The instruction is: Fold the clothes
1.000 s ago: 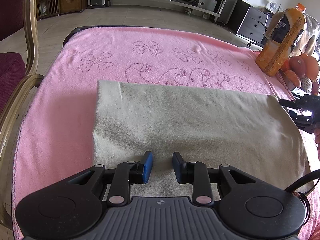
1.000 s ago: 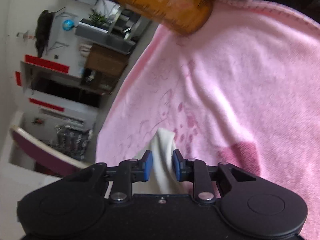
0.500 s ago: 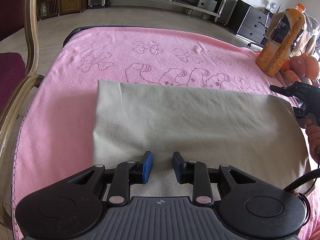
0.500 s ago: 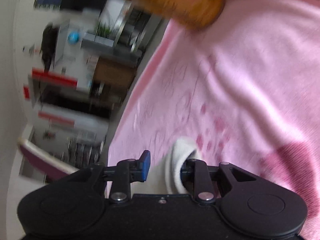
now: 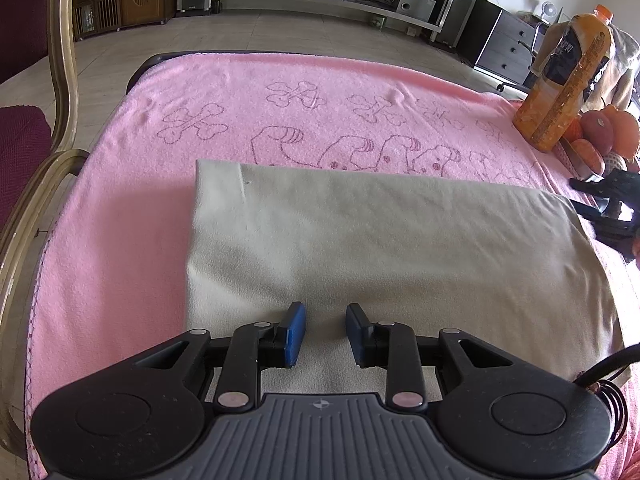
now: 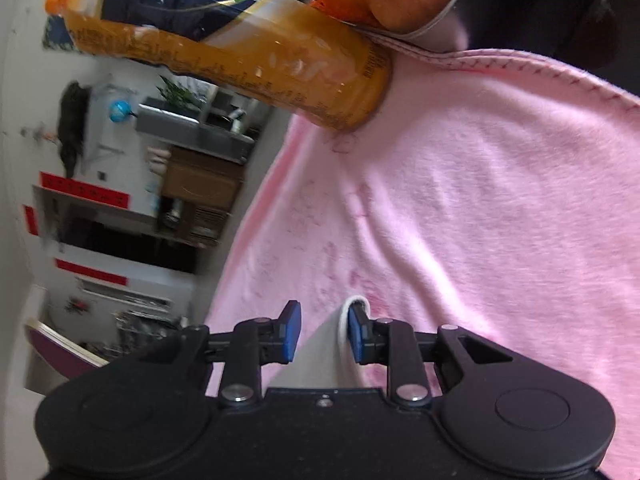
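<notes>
A beige cloth (image 5: 380,240), folded to a rectangle, lies flat on a pink towel (image 5: 280,120). My left gripper (image 5: 326,330) hovers over the cloth's near edge, open, its blue pads apart with only flat fabric below the gap. My right gripper (image 5: 600,208) is at the cloth's far right corner. In the right wrist view its jaws (image 6: 324,330) are opening. The cloth's corner (image 6: 328,352) stands between them, leaning on the right pad (image 6: 356,336), while the left pad is clear of it.
An orange juice bottle (image 5: 560,80) stands at the towel's back right, with oranges (image 5: 608,128) on a tray beside it. The right wrist view also shows the bottle (image 6: 240,52), close ahead. A wooden chair frame (image 5: 60,80) borders the left side.
My right gripper's pads, shut on the cloth corner a second ago, have parted and the left pad has come off it. The left gripper and the cloth have not moved.
</notes>
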